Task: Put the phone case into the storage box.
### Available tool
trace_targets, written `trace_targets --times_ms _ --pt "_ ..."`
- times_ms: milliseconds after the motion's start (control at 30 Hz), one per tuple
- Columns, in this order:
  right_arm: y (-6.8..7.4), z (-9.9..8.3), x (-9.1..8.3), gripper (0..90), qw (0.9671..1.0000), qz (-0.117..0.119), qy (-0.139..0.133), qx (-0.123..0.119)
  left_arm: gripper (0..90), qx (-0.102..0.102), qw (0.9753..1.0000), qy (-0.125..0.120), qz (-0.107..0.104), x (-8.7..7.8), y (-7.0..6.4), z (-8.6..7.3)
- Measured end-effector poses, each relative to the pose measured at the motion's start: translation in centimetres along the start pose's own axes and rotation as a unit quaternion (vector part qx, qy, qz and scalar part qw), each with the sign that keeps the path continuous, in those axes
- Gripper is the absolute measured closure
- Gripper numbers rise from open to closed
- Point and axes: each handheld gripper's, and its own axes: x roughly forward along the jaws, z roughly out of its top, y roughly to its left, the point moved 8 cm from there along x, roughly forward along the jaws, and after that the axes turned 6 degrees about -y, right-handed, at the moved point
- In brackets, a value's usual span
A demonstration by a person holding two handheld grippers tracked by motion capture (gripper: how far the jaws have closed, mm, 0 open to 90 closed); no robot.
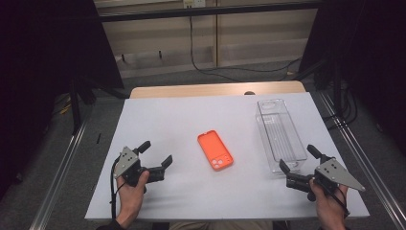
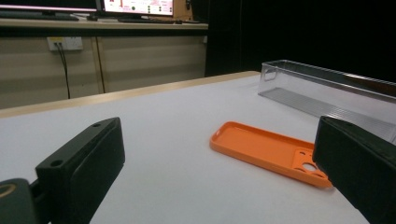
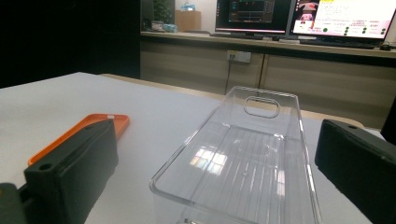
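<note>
Likely the trouble comes at pickup: the orange phone case [image 1: 215,150] lies flat, hollow side up, mid-desk [image 1: 167,115], so a tool may skid it instead of catching its thin rim, or knock the clear bin [image 1: 280,134] to its right. The left tool [image 1: 156,154] and right tool [image 1: 298,158] rest low near the front edge, jaws spread, empty, angled inward.

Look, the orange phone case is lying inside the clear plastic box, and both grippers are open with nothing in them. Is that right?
Not quite. The orange phone case is not inside the clear plastic box; it lies on the white table beside the box, apart from it, as the high view shows. The rest holds: the left gripper and the right gripper are both open and hold nothing.
</note>
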Motion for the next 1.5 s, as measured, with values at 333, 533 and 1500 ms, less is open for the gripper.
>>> trace_targets --times_ms 333,533,1500 --pt "0.1 0.0 -0.1 0.0 1.0000 0.004 0.000 -0.002 1.4 0.012 0.9997 -0.004 -0.020 1.5 -0.8 0.2" --pt "0.1 0.0 0.0 0.0 1.0000 0.004 0.001 -0.004 1.7 0.019 0.9995 -0.007 -0.023 2.4 -1.3 0.5" --pt "0.1 0.0 -0.1 0.0 1.0000 0.004 0.002 -0.001 1.6 0.037 0.9977 -0.020 -0.054 6.6 -4.1 2.0"
